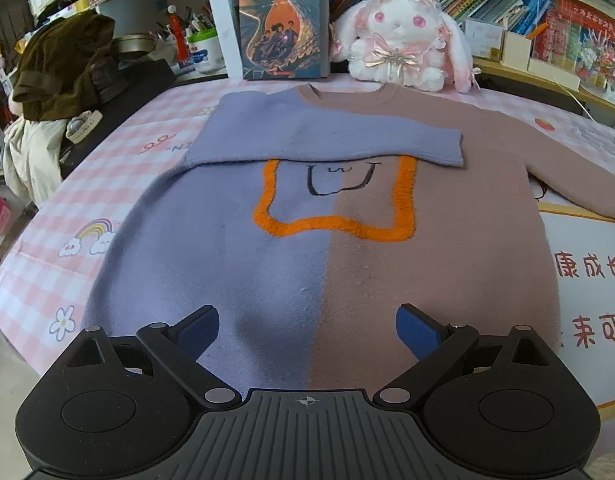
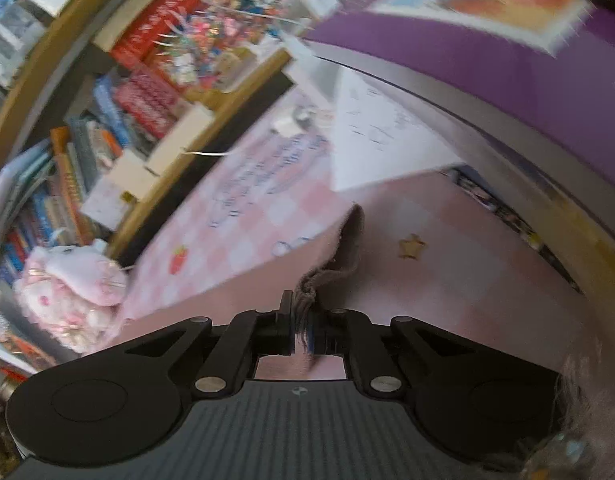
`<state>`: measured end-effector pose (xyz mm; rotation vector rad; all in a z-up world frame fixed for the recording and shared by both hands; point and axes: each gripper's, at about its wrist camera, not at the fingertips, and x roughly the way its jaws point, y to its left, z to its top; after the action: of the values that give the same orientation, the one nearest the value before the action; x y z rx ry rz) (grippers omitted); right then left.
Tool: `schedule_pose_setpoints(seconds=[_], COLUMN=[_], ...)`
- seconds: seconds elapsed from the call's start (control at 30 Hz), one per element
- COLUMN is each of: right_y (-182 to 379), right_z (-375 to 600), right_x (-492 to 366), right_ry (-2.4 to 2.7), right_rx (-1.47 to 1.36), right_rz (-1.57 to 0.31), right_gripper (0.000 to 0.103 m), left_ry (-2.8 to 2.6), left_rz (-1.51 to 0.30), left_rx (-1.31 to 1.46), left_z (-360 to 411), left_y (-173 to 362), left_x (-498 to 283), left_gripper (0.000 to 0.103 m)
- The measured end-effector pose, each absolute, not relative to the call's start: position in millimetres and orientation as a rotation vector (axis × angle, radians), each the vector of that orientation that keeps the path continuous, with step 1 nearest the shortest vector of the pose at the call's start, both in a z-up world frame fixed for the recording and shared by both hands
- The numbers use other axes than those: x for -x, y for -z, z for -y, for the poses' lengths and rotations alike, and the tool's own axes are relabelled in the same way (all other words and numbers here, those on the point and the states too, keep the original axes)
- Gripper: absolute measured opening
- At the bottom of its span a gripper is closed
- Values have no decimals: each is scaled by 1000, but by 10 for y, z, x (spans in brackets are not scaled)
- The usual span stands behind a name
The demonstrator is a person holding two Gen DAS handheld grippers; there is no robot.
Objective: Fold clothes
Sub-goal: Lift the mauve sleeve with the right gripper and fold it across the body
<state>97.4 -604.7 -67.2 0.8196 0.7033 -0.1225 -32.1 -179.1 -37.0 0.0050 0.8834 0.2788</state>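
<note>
Left claw: my jaws stand wide apart, nothing between them, poised above the sweater's lower hem.
Sweater: lies flat on the pink checked table, half lilac, half mauve; lilac sleeve folded across the chest.
Plush rabbit: sits behind the collar, beside an upright book.
Right claw: my jaws are pressed together, clamped on the mauve sleeve cuff.

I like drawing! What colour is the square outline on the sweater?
Orange outline on the sweater, clearest in the left wrist view.
</note>
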Motion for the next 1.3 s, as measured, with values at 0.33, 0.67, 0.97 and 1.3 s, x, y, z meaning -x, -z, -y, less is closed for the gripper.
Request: schedule_pose_setpoints(seconds=[0.33, 0.67, 0.97, 1.3], right_y=[47, -460, -530, -165], right_z=[5242, 3877, 2571, 1520], right_x=[-1334, -1622, -1732, -1927], right_ry=[-140, -293, -348, -302], right_rx=[-787, -727, -675, -586], right_rz=[-611, -561, -574, -704], right_gripper=[5, 5, 5, 5], left_ry=[-281, -233, -180, -170], left_rz=[-851, -727, -687, -678], left_rx=[32, 42, 23, 21], left_z=[1432, 576, -154, -683], left_y=[352, 120, 110, 118], left_x=[395, 480, 529, 620], left_gripper=[97, 97, 97, 97])
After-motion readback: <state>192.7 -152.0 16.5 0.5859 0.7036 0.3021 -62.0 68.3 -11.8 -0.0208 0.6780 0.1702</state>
